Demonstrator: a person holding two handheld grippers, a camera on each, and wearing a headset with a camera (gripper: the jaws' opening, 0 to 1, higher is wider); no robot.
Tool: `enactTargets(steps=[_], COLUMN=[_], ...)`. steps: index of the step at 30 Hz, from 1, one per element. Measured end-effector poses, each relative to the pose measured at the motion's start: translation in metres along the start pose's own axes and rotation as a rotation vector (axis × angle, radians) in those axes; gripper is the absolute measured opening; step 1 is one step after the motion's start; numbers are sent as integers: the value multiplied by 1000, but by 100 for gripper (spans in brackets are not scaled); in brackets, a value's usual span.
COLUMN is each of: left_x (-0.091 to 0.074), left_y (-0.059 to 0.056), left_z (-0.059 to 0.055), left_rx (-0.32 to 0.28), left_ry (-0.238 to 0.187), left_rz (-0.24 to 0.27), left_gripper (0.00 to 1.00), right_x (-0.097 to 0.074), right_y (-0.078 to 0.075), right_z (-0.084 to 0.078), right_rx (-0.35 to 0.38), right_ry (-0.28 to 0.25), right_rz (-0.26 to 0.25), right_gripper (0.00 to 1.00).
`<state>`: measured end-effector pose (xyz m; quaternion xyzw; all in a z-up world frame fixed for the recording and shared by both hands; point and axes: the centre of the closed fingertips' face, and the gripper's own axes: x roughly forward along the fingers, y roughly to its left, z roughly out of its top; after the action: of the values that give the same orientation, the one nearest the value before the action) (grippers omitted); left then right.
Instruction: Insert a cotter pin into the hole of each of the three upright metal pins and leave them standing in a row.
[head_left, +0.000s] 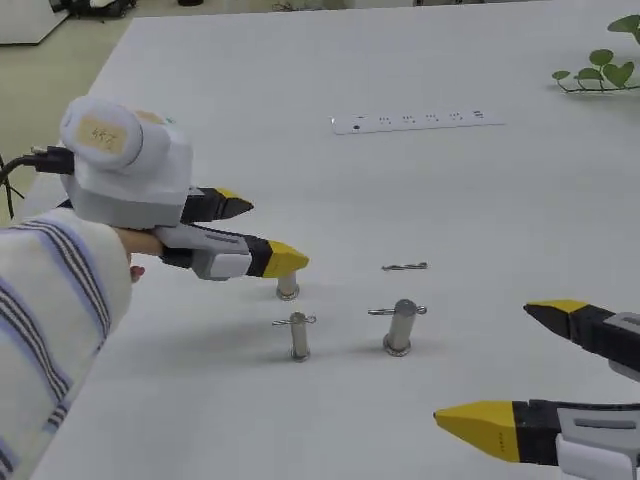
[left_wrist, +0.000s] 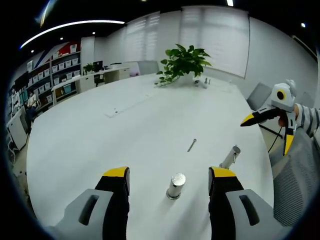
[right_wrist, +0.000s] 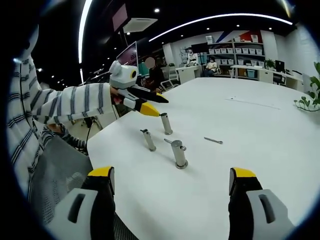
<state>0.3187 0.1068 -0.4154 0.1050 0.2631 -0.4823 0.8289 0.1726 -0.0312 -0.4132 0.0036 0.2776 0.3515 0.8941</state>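
Three upright metal pins stand on the white table (head_left: 480, 200). The front left pin (head_left: 299, 337) and the right pin (head_left: 399, 328) each carry a cotter pin through the top. The back pin (head_left: 288, 288) shows no cotter pin; its top is hidden behind my left gripper (head_left: 265, 235), which hovers open and empty just over it. In the left gripper view this pin (left_wrist: 176, 186) sits between the jaws. A loose cotter pin (head_left: 405, 267) lies flat behind the pins. My right gripper (head_left: 495, 362) is open and empty at the front right, apart from the pins (right_wrist: 178, 154).
A white power strip (head_left: 418, 121) lies flat at the back of the table. A leafy plant (head_left: 600, 70) trails in at the far right edge. Office desks and shelves stand beyond the table. A striped sleeve (head_left: 50, 330) covers the front left corner.
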Motion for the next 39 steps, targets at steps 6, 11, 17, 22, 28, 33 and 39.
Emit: enactTargets(steps=[6, 11, 17, 22, 28, 33, 39], left_x=[10, 16, 21, 25, 29, 30, 31], left_y=[-2, -3, -3, -2, -4, -5, -5], left_z=[-6, -10, -15, -22, -25, -23, -29], left_rx=[22, 33, 27, 28, 27, 25, 15], left_ry=[28, 43, 63, 89, 98, 90, 95], left_rz=[-13, -21, -21, -9, -12, -12, -19], left_gripper=[56, 50, 46, 41, 31, 26, 17], right_x=[0, -1, -2, -1, 1, 1, 1], right_y=[0, -1, -1, -1, 0, 1, 1], right_z=[-3, -3, -2, -3, -2, -3, -6], right_rx=[5, 9, 15, 18, 18, 17, 23], right_ry=[10, 9, 8, 11, 11, 15, 17], right_rz=[0, -4, -7, -4, 0, 5, 7], right_gripper=[94, 94, 93, 93, 92, 92, 91])
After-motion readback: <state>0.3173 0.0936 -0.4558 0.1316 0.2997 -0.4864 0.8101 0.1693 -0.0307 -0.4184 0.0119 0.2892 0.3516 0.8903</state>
